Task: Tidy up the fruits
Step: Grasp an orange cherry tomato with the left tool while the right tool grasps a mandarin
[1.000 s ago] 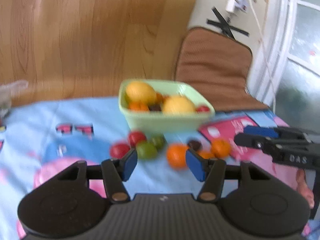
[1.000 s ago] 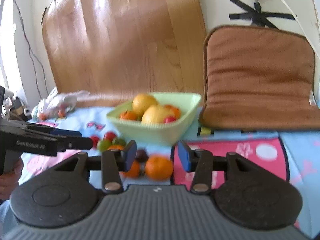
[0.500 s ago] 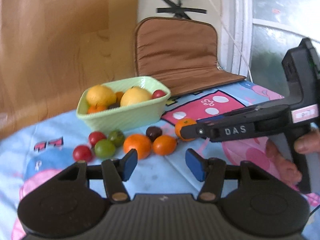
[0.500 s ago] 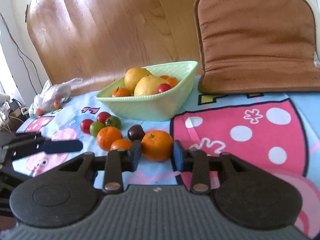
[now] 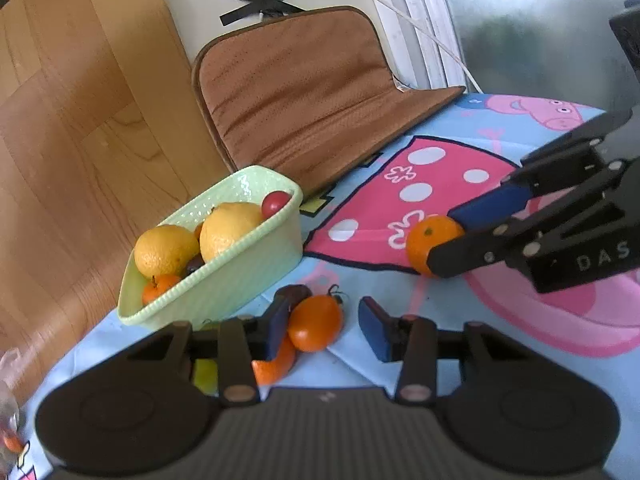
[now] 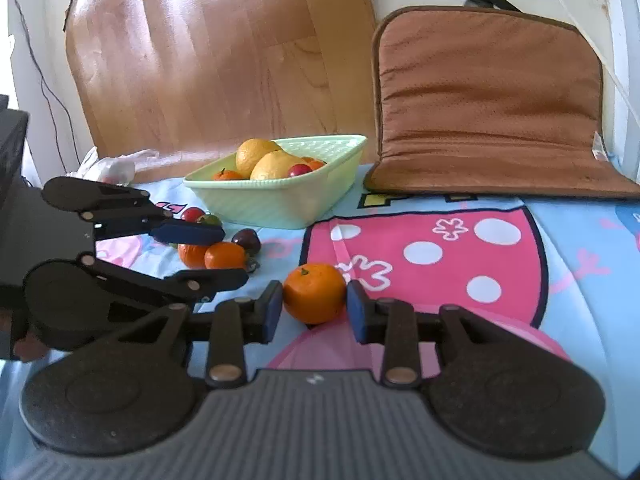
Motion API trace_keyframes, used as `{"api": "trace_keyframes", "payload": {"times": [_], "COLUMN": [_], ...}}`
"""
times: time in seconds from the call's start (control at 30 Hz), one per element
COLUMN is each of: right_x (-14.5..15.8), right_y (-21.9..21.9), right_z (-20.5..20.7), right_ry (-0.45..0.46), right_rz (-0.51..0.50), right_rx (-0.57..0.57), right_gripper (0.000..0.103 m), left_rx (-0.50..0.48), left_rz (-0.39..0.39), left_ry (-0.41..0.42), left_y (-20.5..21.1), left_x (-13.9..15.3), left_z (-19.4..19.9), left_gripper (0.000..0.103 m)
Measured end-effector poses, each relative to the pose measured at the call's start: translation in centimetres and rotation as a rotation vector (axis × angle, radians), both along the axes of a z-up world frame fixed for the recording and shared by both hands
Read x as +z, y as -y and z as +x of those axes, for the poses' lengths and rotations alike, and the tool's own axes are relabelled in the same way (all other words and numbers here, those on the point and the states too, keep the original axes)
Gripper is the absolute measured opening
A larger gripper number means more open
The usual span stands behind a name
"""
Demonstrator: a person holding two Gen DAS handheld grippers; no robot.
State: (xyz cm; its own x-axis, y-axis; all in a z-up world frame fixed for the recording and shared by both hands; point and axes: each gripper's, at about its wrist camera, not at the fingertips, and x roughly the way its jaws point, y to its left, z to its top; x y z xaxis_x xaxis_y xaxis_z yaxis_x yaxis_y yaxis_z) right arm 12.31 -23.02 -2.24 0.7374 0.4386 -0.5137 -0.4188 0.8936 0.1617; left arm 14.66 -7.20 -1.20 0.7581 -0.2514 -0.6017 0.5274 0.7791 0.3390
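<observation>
A pale green basket [image 5: 240,280] [image 6: 280,204] holds two large yellow citrus, a small orange and a red fruit. Loose fruit lies in front of it on the cloth. My left gripper [image 5: 320,326] is open around a small orange fruit [image 5: 316,322], which rests on the cloth; a second orange [image 5: 276,364] lies under its left finger. My right gripper [image 6: 314,308] is open with an orange [image 6: 314,292] [image 5: 430,242] between its pads, close to both, on the cloth. A dark plum [image 6: 246,240], red and green fruits lie nearby.
A brown cushion [image 6: 488,112] leans against the wall behind the basket. A wooden board [image 6: 220,60] stands at the back left. A crumpled plastic bag [image 6: 112,166] lies at the far left. The cartoon tablecloth [image 6: 440,248] covers the table.
My left gripper has moved forward and right, so a small orange fruit now lies between its fingers. My right gripper has closed in around its orange.
</observation>
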Motion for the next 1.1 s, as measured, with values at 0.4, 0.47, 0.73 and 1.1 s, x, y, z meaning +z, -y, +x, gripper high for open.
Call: {"api": "trace_keyframes", "payload": {"times": [0.4, 0.47, 0.73, 1.1], "right_x": [-0.3, -0.3, -0.2, -0.1], "right_y": [0.0, 0.0, -0.5, -1.3], "right_z": [0.8, 0.8, 0.4, -3.0], "right_ry": [-0.055, -0.05, -0.019, -0.028], "right_rz": [0.011, 0.007, -0.028, -0.005], "right_rx": [0.014, 0.013, 0.01, 0.064], "right_gripper": [0.042, 0.042, 0.039, 0.039], "left_rx": [0.022, 0.035, 0.062, 0.052], "left_rz": [-0.005, 0.022, -0.009, -0.165], "left_ry": [0.026, 0.042, 0.038, -0.03], "left_y": [1.0, 1.0, 0.8, -2.2], "left_x": [-0.3, -0.9, -0.4, 0.2], "left_z": [-0.2, 0.1, -0.4, -7.0], "left_gripper": [0.047, 0.05, 0.031, 0.031]}}
